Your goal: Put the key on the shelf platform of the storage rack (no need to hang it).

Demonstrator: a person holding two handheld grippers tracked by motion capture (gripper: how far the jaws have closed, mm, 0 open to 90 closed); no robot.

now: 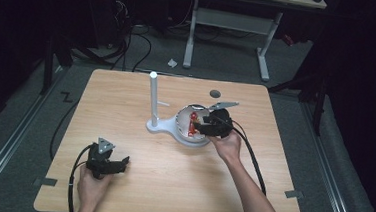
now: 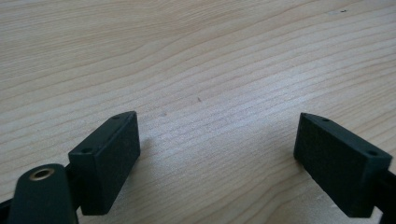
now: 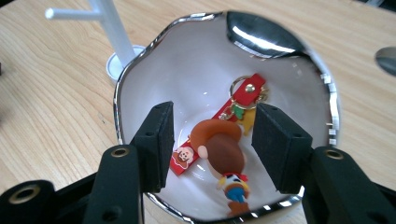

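Right hand-held gripper (image 3: pixel 212 140) is open, jaws straddling the keychain figure (image 3: pixel 223 151) inside the white dish (image 3: pixel 140 93). We judge it light, rubbery and floppy at the strap (image 3: pixel 233 105), so pinch the brown hat. Left hand-held gripper (image 2: pixel 217 154) is open over bare surface (image 2: pixel 187 56), well clear of the dish.

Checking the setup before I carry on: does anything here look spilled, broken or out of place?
Nothing stands out. The keychain, a figure with a brown hat on a red strap, lies inside the white dish, between the open jaws of the right gripper. The stand's post is upright. The left gripper rests open over bare table.
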